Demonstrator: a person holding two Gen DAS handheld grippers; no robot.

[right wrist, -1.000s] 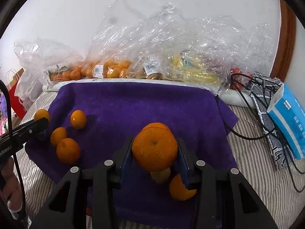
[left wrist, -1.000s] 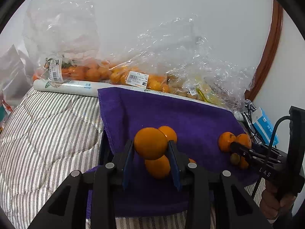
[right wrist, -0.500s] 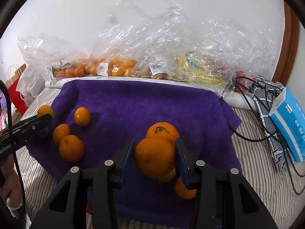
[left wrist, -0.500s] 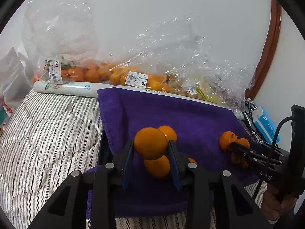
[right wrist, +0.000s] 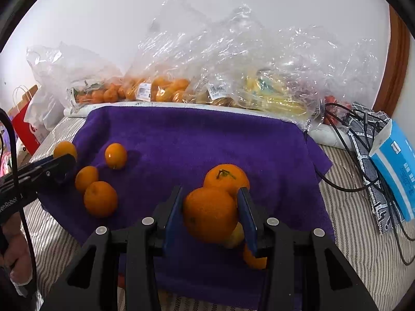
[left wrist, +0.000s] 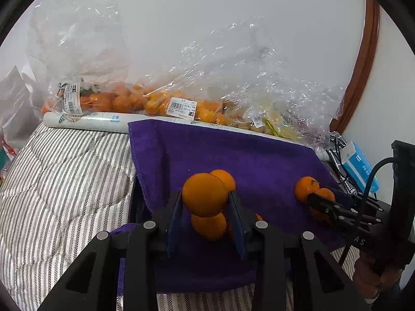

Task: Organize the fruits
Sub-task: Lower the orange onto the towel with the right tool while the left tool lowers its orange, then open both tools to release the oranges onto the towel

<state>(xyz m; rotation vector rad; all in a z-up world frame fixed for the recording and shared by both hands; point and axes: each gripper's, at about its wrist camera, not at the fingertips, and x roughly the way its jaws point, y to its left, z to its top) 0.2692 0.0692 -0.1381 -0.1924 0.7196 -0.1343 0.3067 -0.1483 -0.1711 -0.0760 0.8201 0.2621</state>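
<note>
- Two claws are each clamping one orange above a purple towel (right wrist: 207, 134) that is lying on a striped bed (left wrist: 64, 176).
- The left claw (left wrist: 205, 202) is pressing its blue pads on both sides of an orange (left wrist: 205, 194), and this orange is staying clear of the towel.
- Under and behind that claw, two more oranges (left wrist: 208, 225) are lying on the towel, one nearer and one farther.
- The right claw (right wrist: 211, 213) is gripping a bigger orange (right wrist: 210, 213) in the same way, pads tight on its sides.
- Just behind it, an orange with a stem (right wrist: 225, 178) is sitting on the towel, touching or almost touching the held one; I cannot tell which.
- A paler fruit (right wrist: 237, 235) and one more orange (right wrist: 253, 259) are showing partly below the right claw.
- Near the left edge of the towel, three loose oranges (right wrist: 99, 198) are lying close together.
- Behind the towel, clear bags (right wrist: 160, 88) with more oranges and some yellow fruit are leaning at the wall.
- At the right side of the bed, a blue box (right wrist: 396, 171) and black cables (right wrist: 339, 181) are lying.
</note>
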